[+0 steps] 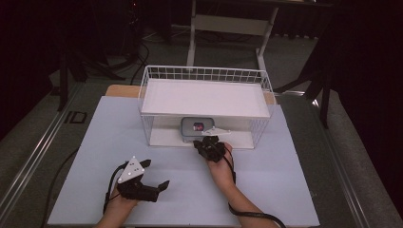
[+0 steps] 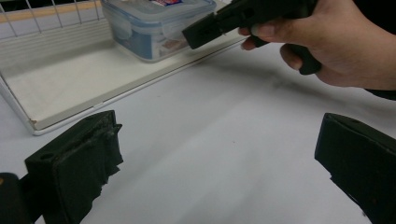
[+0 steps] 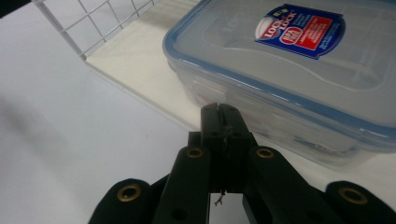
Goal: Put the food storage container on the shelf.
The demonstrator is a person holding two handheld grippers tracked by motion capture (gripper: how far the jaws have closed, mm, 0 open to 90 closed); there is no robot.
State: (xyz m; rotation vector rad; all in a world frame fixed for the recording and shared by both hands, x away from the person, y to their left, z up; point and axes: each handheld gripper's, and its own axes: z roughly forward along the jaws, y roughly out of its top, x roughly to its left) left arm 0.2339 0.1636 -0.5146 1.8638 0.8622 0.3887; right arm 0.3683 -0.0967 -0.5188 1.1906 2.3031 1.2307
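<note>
Right tool jaws pressed together, empty, tip just short of clear plastic lock-lid container on wire rack's lower shelf, table's far edge. Left tool wide open, empty, near front-left corner.

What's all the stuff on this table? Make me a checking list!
Surface: pale table, bare in front.
Job's things: clear lidded box with blue seal, on the lower shelf of the white wire rack.
Clutter: nothing seen.
Grippers: right gripper shut, empty, tips close to the box's side; left gripper open, empty, resting on the table.
Cables: black cable trailing from the right gripper.
Surroundings: dark room, grey floor, table frame behind.
</note>
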